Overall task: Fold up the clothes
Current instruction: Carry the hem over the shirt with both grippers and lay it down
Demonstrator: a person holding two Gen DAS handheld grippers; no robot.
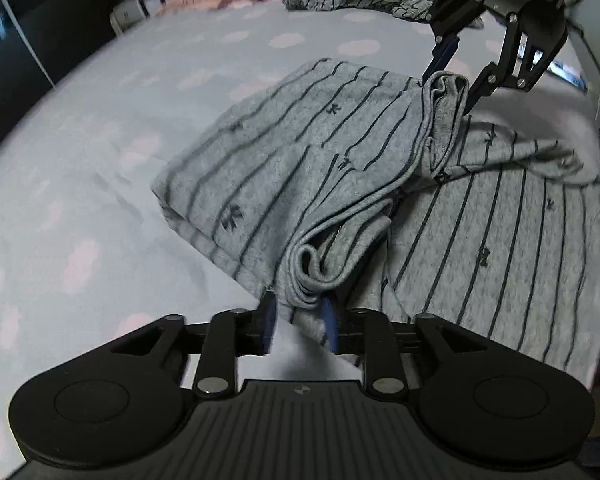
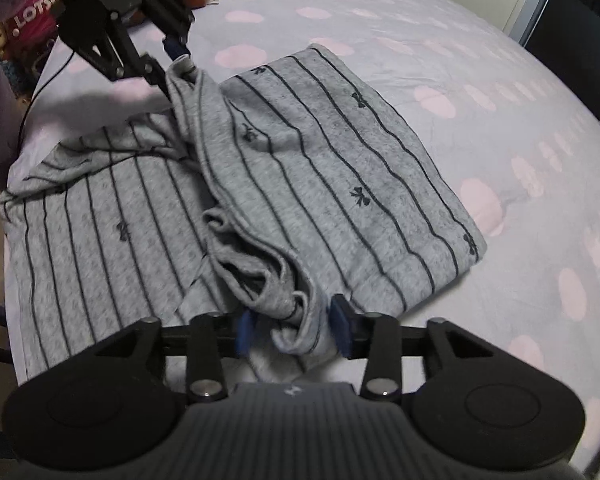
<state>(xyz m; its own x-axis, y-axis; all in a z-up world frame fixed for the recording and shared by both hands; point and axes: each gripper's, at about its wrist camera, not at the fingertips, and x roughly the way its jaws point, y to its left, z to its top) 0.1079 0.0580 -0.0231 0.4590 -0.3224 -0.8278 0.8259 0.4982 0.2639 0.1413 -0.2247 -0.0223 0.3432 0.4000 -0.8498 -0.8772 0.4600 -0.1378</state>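
A grey striped garment (image 1: 300, 168) is spread on the bed (image 1: 80, 200), half doubled over. Its bunched edge is pinched at one end by the left gripper (image 1: 300, 324) and at the other by the right gripper (image 2: 292, 328), each closed on cloth. For a clean fold, both ends are best carried across level, the edge kept taut, and laid flush on the flat layer.

The grey pin-striped knit garment (image 2: 332, 168) looks soft and matt (slightly fuzzy), lying on a smooth lavender cotton-like bedsheet (image 2: 480, 60).
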